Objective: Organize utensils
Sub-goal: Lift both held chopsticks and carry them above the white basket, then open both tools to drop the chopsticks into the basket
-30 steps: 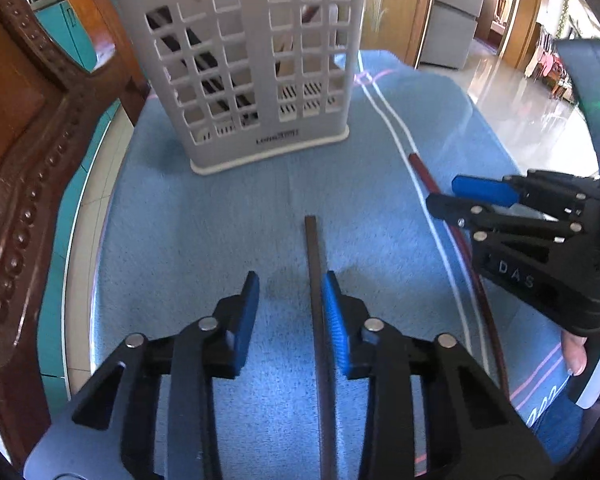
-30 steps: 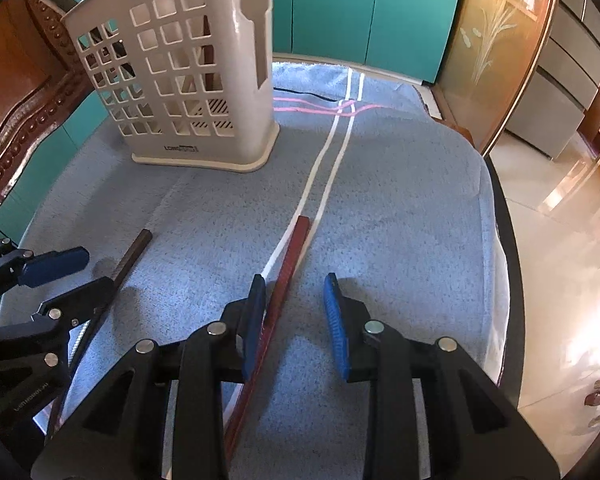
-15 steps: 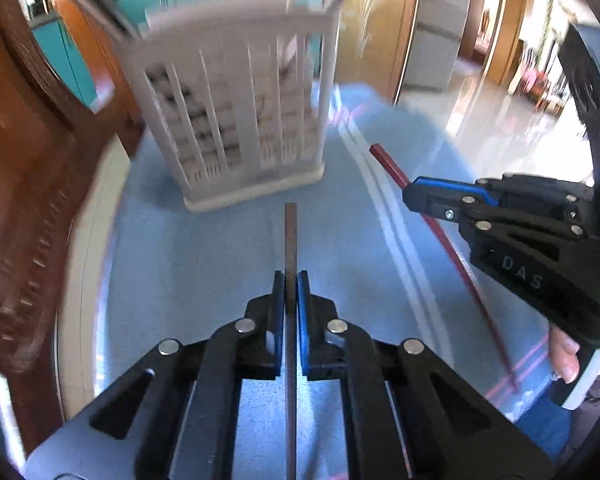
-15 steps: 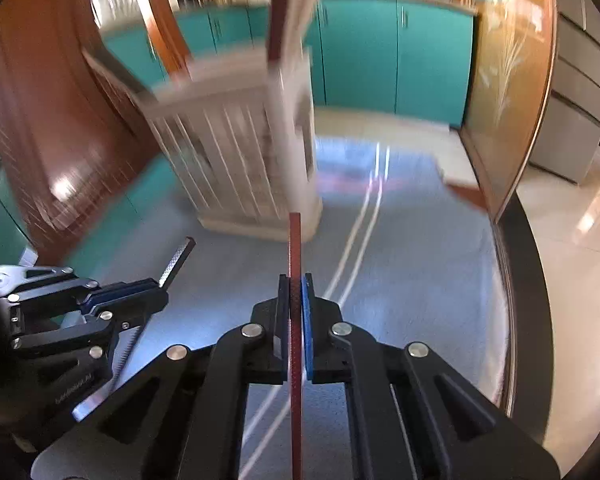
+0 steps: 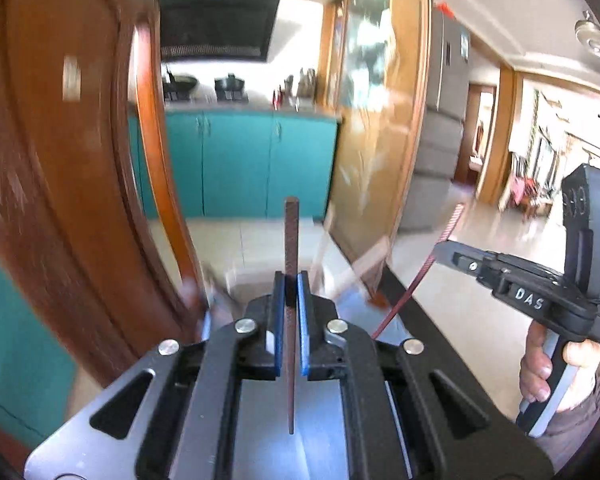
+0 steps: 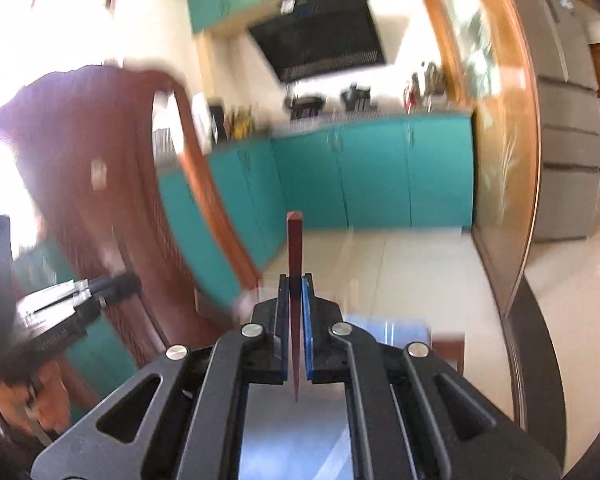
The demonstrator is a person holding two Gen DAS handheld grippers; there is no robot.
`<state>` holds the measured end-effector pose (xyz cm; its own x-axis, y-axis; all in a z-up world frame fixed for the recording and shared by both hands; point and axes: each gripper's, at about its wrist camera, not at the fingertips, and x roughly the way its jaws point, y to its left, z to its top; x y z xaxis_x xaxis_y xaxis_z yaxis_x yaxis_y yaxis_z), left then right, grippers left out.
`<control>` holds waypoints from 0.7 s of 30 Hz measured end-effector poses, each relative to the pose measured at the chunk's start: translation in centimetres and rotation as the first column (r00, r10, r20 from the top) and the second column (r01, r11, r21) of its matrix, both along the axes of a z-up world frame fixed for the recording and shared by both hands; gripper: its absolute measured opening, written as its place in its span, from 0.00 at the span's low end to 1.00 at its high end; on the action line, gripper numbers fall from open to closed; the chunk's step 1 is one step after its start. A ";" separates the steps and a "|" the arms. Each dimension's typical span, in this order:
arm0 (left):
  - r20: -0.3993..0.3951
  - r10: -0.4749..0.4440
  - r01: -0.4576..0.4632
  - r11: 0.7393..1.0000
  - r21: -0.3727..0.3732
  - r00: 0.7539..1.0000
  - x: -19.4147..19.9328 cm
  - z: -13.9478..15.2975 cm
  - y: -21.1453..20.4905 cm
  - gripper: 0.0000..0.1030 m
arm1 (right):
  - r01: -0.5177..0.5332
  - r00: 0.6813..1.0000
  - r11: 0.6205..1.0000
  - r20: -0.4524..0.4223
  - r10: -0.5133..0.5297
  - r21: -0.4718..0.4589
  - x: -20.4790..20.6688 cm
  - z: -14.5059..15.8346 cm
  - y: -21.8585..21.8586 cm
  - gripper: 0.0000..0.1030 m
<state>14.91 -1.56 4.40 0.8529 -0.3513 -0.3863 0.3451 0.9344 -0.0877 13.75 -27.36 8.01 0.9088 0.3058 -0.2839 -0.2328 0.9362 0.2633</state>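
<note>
A: status? where are the chopsticks?

B: both picked; left gripper (image 5: 291,294) has its fingers clamped on the brown chopstick (image 5: 291,236), blunt end sticking out ahead, thin end running back between the pads; right gripper (image 6: 296,292) clamped the same way on the red chopstick (image 6: 295,240); both held clear of the counter, in the air.

A: holder?

B: barely in view; left wrist view shows only blurred pale shapes low behind the fingers, can't say what they are; background is teal cabinets (image 5: 236,160) and a range hood, heavy blur.

A: so how far along?

B: my read: pickup done, placement not; neither stick is in anything yet; left to do is tip each one down over the holder and let go; can't tell if other utensils are waiting.
</note>
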 end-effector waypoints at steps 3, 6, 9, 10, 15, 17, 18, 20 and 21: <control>0.068 0.063 -0.062 0.998 -0.016 0.996 1.7 3.7 -0.3 0.06 | 0.035 0.997 0.998 0.067 -0.039 0.048 2.1 2.5 -0.1 0.06; 0.106 0.095 -0.085 0.992 -0.091 0.990 4.1 5.4 -0.5 0.06 | 0.067 0.995 0.998 0.076 -0.066 -0.008 3.6 2.2 1.3 0.06; 0.107 0.147 -0.134 0.984 -0.121 0.983 7.1 4.4 -1.0 0.06 | 0.085 0.996 0.994 0.018 -0.084 -0.075 6.1 -0.6 3.2 0.06; 0.098 0.161 -0.150 0.982 -0.113 0.982 8.1 3.6 -1.3 0.06 | 0.082 0.996 0.993 -0.012 -0.083 -0.090 6.9 -1.8 3.7 0.06; 0.028 0.195 -0.193 0.979 -0.067 0.980 10.9 -1.5 -2.4 0.07 | 0.076 0.993 0.988 -0.082 -0.087 -0.133 9.0 -5.8 5.0 0.06; 0.016 0.190 -0.189 0.980 -0.059 0.982 11.6 -2.5 -2.1 0.07 | 0.079 0.991 0.987 -0.093 -0.093 -0.138 8.9 -6.5 5.1 0.06; 0.012 0.194 -0.193 0.980 -0.045 0.981 11.8 -2.8 -2.0 0.07 | 0.077 0.991 0.988 -0.096 -0.090 -0.132 8.9 -6.6 5.1 0.07; 0.008 0.195 -0.195 0.980 -0.031 0.981 11.7 -3.0 -1.7 0.07 | 0.082 0.991 0.990 -0.091 -0.093 -0.114 8.5 -6.4 4.8 0.12; 0.010 0.197 -0.196 0.980 -0.030 0.980 11.4 -2.9 -1.6 0.07 | 0.087 0.992 0.990 -0.085 -0.096 -0.108 8.0 -6.2 4.8 0.21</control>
<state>26.34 -3.15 1.50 0.9111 -0.1871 -0.3674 0.1563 0.9813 -0.1123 21.76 -22.58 1.84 0.9009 0.1869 -0.3917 -0.1244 0.9759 0.1796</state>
